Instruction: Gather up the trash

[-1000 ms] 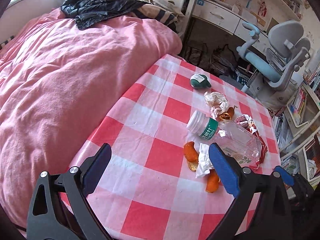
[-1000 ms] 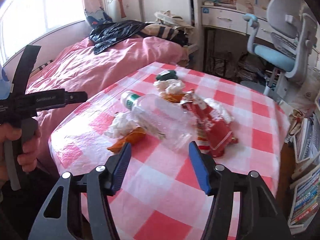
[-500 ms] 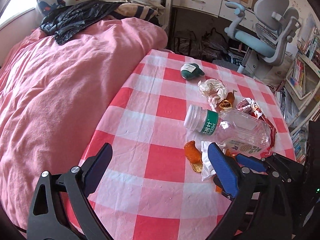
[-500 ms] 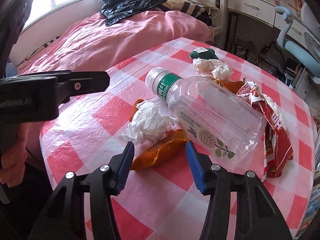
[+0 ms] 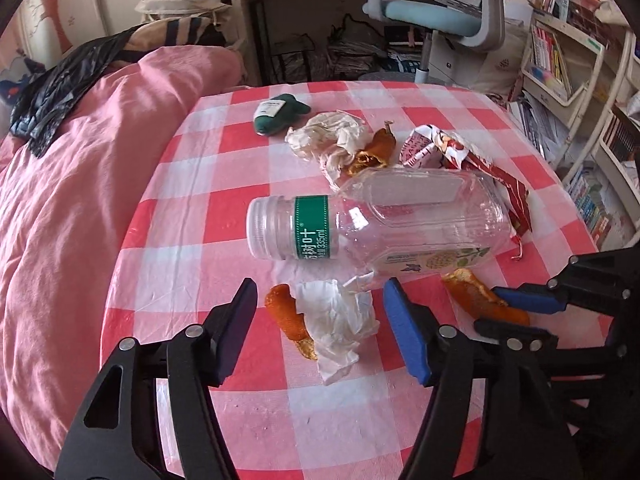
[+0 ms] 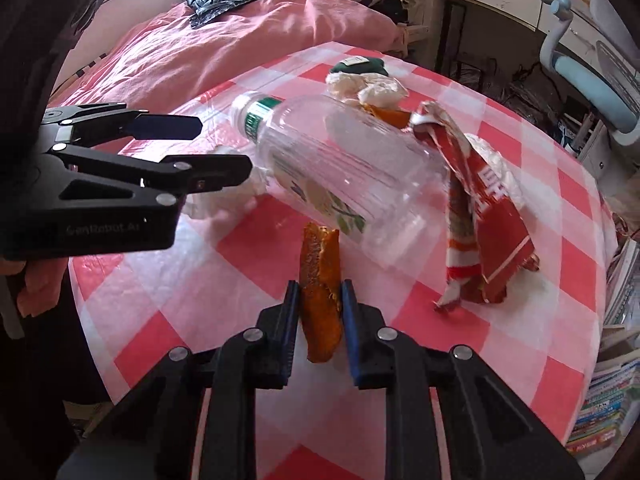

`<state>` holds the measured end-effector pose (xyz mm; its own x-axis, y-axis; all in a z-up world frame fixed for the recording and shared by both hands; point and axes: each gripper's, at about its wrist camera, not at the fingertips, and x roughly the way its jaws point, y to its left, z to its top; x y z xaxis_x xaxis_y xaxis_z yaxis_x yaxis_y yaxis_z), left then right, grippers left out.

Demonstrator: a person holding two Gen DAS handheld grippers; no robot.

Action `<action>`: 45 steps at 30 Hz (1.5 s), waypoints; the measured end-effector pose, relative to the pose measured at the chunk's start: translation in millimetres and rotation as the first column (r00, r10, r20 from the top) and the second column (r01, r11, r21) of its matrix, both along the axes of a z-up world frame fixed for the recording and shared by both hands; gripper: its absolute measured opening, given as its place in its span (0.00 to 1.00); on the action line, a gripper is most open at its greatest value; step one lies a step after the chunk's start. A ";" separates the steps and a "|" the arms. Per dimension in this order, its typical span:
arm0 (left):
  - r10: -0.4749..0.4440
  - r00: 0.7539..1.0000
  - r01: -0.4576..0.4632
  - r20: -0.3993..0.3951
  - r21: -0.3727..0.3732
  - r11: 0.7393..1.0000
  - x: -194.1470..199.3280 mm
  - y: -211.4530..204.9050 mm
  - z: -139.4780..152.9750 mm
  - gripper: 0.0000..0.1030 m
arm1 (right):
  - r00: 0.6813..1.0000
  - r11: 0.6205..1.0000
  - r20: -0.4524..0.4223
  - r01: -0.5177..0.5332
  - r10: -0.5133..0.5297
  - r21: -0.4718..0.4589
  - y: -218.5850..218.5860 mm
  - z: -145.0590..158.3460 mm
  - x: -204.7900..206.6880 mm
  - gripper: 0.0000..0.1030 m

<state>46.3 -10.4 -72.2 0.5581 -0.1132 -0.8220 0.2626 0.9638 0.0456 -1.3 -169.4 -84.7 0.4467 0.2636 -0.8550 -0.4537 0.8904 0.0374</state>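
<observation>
Trash lies on a red-and-white checked table (image 5: 192, 224): a clear plastic bottle (image 5: 384, 220) on its side, a white tissue (image 5: 340, 320) with an orange peel (image 5: 288, 318) beside it, a crumpled paper (image 5: 328, 136), a red wrapper (image 5: 472, 160) and a green pouch (image 5: 280, 114). My left gripper (image 5: 318, 316) is open, its fingers on either side of the white tissue and peel. My right gripper (image 6: 319, 304) is shut on another orange peel (image 6: 320, 276), which also shows in the left wrist view (image 5: 476, 294).
A pink bed (image 5: 72, 184) with a black jacket (image 5: 60, 88) lies left of the table. A blue desk chair (image 5: 440, 12), a desk and bookshelves (image 5: 560, 60) stand behind and to the right.
Both grippers have moved in toward the trash. My right gripper has closed on the orange peel. My left gripper has come down around the tissue.
</observation>
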 end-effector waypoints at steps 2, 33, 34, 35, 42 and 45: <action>-0.010 1.000 0.010 -0.021 0.009 1.000 2.8 -2.8 -6.1 0.53 | 1.000 1.000 -0.004 0.019 -0.019 0.001 -12.7 2.0 -2.0 0.21; 0.054 0.996 -0.018 0.073 -0.429 0.903 -45.4 21.4 50.1 0.12 | 0.982 0.962 0.070 0.154 -0.174 0.224 -79.0 44.8 -35.9 0.21; 0.055 0.994 -0.014 0.092 -0.402 0.915 -49.4 16.8 52.3 0.12 | 0.982 0.962 0.078 0.150 -0.172 0.229 -80.0 46.1 -38.4 0.21; 0.057 0.992 -0.011 0.112 -0.371 0.928 -53.4 11.2 53.8 0.12 | 0.982 0.962 0.085 0.147 -0.171 0.232 -80.5 47.4 -41.0 0.21; 0.034 0.974 0.012 0.222 -0.201 0.980 -70.0 -19.4 64.5 0.12 | 0.974 0.958 0.139 0.141 -0.180 0.249 -89.0 55.0 -46.7 0.21; 0.022 0.971 0.024 0.239 -0.189 0.982 -72.5 -25.1 68.5 0.12 | 0.969 0.953 0.151 0.149 -0.194 0.264 -92.4 57.2 -44.5 0.21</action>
